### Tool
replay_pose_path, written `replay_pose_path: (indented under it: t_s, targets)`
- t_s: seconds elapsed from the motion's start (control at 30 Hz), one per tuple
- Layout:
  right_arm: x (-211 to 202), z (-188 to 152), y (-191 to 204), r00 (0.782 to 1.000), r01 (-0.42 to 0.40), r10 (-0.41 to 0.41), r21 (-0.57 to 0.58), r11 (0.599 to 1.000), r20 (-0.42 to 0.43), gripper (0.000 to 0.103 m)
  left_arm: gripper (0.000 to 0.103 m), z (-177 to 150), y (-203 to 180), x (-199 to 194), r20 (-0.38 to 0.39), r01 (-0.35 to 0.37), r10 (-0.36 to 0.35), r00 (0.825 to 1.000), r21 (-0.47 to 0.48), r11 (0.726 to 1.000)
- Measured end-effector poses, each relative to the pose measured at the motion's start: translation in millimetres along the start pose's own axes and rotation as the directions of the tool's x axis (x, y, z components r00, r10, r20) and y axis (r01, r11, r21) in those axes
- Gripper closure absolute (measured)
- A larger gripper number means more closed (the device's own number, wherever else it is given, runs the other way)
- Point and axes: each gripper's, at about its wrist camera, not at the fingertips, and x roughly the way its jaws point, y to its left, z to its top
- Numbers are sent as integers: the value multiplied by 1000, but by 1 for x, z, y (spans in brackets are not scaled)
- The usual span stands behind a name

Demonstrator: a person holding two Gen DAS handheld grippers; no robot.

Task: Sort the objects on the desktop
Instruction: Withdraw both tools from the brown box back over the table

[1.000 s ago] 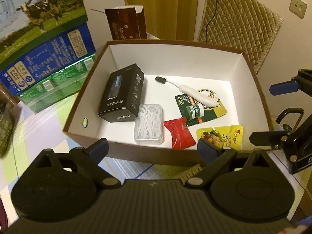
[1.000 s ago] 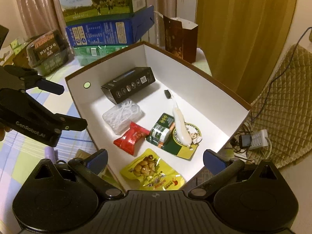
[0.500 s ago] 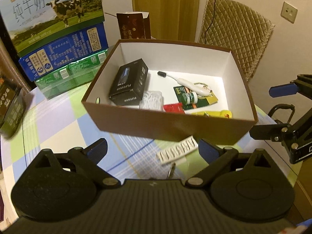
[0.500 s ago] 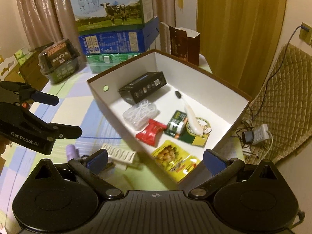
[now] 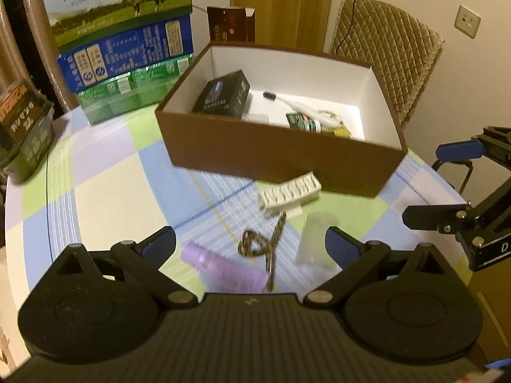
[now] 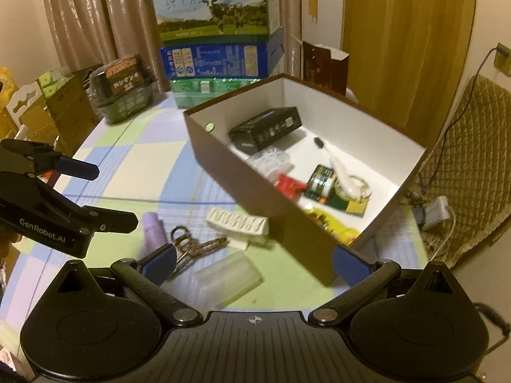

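Scissors [image 6: 194, 246] just beyond left finger – right hand-held gripper [image 6: 254, 263] empty

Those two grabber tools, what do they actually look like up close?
Both are matte black. Each has a ribbed body, two rounded disc housings and thin linkage arms with silver pivot pins, ending in two blue-padded fingers. The left gripper carries white "GenRobot.AI" lettering on its side, seen from the right wrist view. The right gripper looks the same. No cables or sleeves show.
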Motion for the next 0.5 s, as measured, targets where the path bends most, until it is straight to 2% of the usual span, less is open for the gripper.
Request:
replay_pose_path:
  t_s: [0.37,0.5]
  targets:
    - [16,-42,15,995,-4,11,66,998,-100,2,4,-50,17,5,-87,-23,19,996,-51,998]
    - [21,-53,16,991,3,10,98,995,-134,2,1,-61,18,4,-101,-25,18,995,-66,998]
